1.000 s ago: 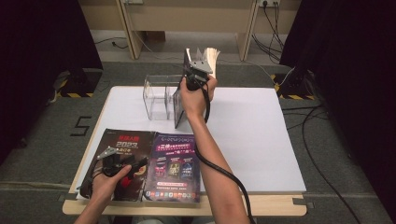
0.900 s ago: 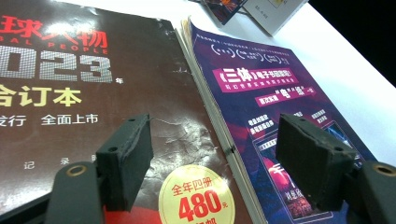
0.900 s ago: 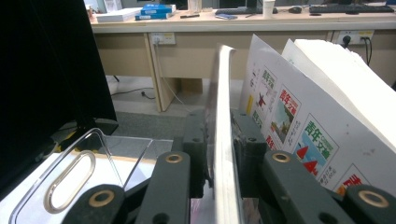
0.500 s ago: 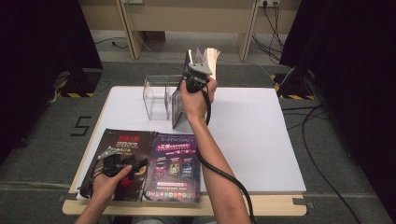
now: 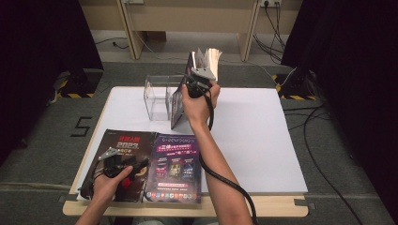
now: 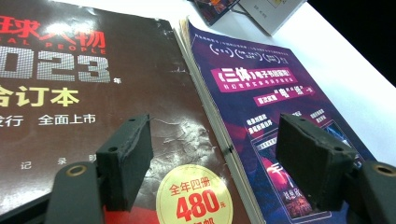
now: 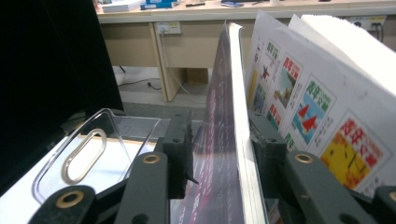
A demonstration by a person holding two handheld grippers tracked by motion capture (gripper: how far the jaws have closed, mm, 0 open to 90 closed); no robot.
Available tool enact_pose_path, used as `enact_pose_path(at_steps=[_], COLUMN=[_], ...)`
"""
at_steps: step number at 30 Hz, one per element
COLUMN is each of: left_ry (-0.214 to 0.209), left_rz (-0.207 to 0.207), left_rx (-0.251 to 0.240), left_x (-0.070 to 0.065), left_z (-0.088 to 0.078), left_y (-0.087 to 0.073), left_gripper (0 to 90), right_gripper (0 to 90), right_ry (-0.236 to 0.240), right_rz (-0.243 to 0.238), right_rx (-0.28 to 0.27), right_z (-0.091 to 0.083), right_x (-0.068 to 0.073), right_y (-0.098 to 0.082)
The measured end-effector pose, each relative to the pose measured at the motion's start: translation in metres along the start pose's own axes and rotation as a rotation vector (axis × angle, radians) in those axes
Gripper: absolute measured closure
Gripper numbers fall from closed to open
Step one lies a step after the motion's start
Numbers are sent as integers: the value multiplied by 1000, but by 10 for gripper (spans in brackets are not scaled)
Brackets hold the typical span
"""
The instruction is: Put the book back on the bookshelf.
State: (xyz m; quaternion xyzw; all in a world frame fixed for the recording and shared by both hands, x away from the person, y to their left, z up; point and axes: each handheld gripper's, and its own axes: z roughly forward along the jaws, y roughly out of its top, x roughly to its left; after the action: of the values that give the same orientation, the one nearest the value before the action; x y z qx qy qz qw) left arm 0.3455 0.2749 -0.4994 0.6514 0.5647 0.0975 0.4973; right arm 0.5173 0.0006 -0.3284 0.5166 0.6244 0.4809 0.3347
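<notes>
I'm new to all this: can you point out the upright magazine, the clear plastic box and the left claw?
upright magazine (image 7: 224,140), right gripper view, on its dark cover.
clear plastic box (image 5: 157,96), high view, on its front wall.
left claw (image 6: 212,163), left gripper view, midway between its two pads.

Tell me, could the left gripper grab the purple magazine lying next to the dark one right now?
Probably yes. The left gripper rests open on the dark magazine, and the purple magazine lies right beside it with nothing on top.

3 magazines (image 5: 187,89) — 2 flat, 1 upright — 1 clear bin (image 5: 157,96), 2 grippers (image 5: 199,77).
</notes>
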Motion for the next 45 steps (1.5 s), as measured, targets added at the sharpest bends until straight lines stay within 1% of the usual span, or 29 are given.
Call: enact_pose_path(at_steps=[3, 5, 7, 10, 16, 20, 28, 35, 37, 38, 39, 40, 42, 44, 45], left_ry=[-1, -3, -4, -3, -5, -2, -4, -6, -7, -6, -6, -6, -6, -7, -7], left_rz=[2, 3, 3, 3, 5, 3, 5, 7, 6, 7, 8, 8, 8, 9, 9], left_rx=[1, 4, 4, 5, 6, 7, 6, 7, 7, 7, 8, 8, 8, 7, 8], left_x=[-1, -1, -1, -1, -2, -2, -3, -4, -4, -4, -4, -4, -4, -4, -4], left_z=[0, 1, 1, 1, 2, 2, 2, 2, 2, 2, 2, 2, 2, 2, 2], left_y=[0, 0, 0, 0, -1, -1, -1, -1, -1, -1, -1, -1, -1, -1, -1], left_gripper=[264, 265, 264, 265, 264, 265, 265, 265, 265, 264, 265, 265, 265, 265, 265], right_gripper=[667, 691, 673, 642, 636, 629, 622, 618, 617, 617, 617, 615, 615, 614, 614], right_ry=[-5, -8, -10, -10, -14, -3, 23, 36, 43, 41, 43, 51, 52, 58, 58], right_rz=[-9, -2, 16, 26, 28, 24, 52, 36, 46, 37, 37, 46, 37, 44, 38], right_rx=[10, 21, 27, 20, 10, -1, -3, 6, 8, 2, 3, 4, 3, 2, 0], right_z=[-2, -2, -4, -7, -14, -19, -31, -37, -39, -40, -41, -43, -45, -48, -50], right_x=[-2, -4, -7, -10, -12, -12, -14, -16, -16, -17, -17, -17, -18, -19, -20], right_y=[-3, -4, -4, -8, -14, -18, -29, -37, -38, -38, -39, -40, -42, -43, -44])
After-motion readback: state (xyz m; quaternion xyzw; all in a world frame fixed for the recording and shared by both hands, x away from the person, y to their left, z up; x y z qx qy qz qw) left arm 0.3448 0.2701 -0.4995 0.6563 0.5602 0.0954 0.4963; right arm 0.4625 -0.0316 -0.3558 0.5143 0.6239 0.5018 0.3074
